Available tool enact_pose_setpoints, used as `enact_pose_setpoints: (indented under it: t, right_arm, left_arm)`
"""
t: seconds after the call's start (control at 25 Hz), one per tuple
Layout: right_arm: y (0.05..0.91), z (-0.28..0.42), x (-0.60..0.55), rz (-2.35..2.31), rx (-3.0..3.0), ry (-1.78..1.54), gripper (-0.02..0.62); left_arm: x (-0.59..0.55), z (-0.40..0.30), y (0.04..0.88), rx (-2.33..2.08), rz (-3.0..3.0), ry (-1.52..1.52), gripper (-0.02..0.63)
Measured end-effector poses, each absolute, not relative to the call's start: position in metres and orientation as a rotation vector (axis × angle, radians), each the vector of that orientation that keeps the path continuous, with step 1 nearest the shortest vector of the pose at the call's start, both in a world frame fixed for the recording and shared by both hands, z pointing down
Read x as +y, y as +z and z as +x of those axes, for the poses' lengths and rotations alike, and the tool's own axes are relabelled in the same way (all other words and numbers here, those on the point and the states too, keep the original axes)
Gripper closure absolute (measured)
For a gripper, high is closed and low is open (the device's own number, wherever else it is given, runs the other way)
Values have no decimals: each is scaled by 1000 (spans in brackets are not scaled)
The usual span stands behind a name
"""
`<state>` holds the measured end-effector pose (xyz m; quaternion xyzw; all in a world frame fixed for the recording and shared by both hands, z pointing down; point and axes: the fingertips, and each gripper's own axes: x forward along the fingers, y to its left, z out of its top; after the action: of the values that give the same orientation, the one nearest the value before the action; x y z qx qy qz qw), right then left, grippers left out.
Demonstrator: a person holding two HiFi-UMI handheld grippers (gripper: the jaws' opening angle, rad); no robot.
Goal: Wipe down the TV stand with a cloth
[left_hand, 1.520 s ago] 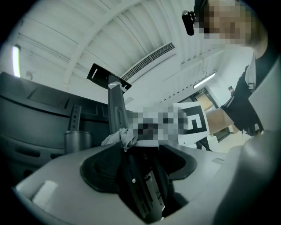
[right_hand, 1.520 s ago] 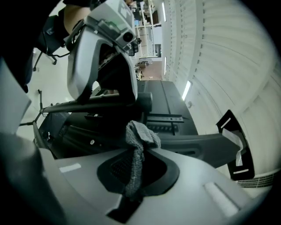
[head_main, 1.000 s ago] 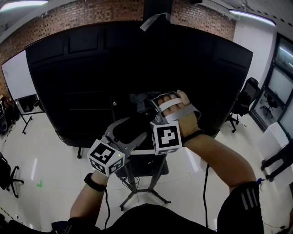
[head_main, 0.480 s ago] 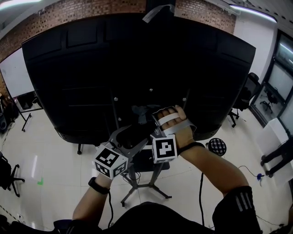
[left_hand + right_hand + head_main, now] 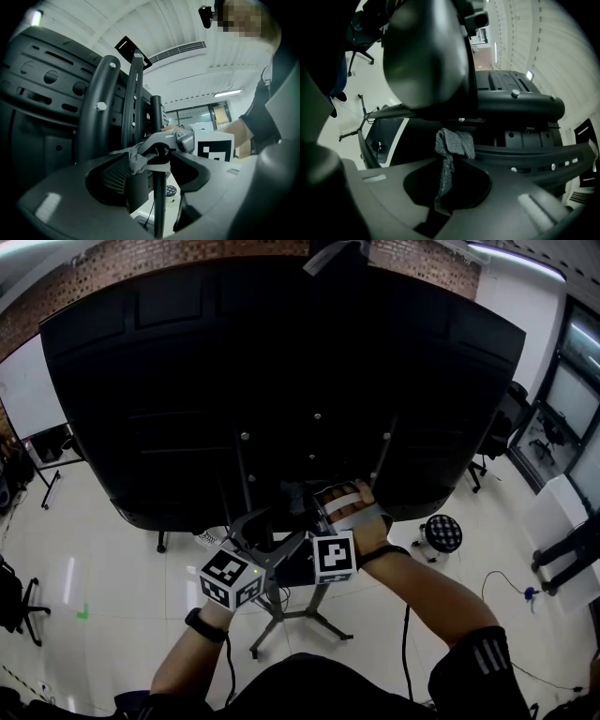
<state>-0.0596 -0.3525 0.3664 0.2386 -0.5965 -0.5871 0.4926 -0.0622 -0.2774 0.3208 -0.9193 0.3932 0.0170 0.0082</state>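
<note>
The TV's black back (image 5: 281, 381) fills the head view, held on the stand's slanted posts (image 5: 246, 474). My right gripper (image 5: 317, 502) is shut on a grey cloth (image 5: 295, 491), which it presses against the stand just under the mount. In the right gripper view the cloth (image 5: 452, 143) rises from my right gripper (image 5: 447, 187) to a black cross arm (image 5: 511, 110). My left gripper (image 5: 277, 526) is open beside it. In the left gripper view a thin black pole (image 5: 158, 122) passes between the jaws of my left gripper (image 5: 159, 176), with the cloth (image 5: 136, 159) at the left jaw.
The stand's legs (image 5: 300, 620) spread on the white floor below my hands. A round stool (image 5: 442, 532) stands to the right, with a cable (image 5: 506, 587) beyond it. A whiteboard (image 5: 33, 390) is at the left and office chairs (image 5: 497, 460) at the right.
Both grippers have slid down the stand with the cloth, from the middle of the mount toward the TV's lower edge. The head has tilted, so the TV sits lower in view.
</note>
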Motion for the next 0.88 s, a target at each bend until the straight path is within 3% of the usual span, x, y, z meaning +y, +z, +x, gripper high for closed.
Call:
enact_pose_setpoints:
  t: [0.44, 0.88]
  right_arm:
    - [397, -58, -348, 603, -1483, -1327, 580]
    - [259, -32, -286, 882, -1773, -1412, 580]
  left_arm:
    - [-265, -67, 337, 1153, -2924, 13, 304]
    - [-241, -38, 277, 1004, -2849, 112, 305]
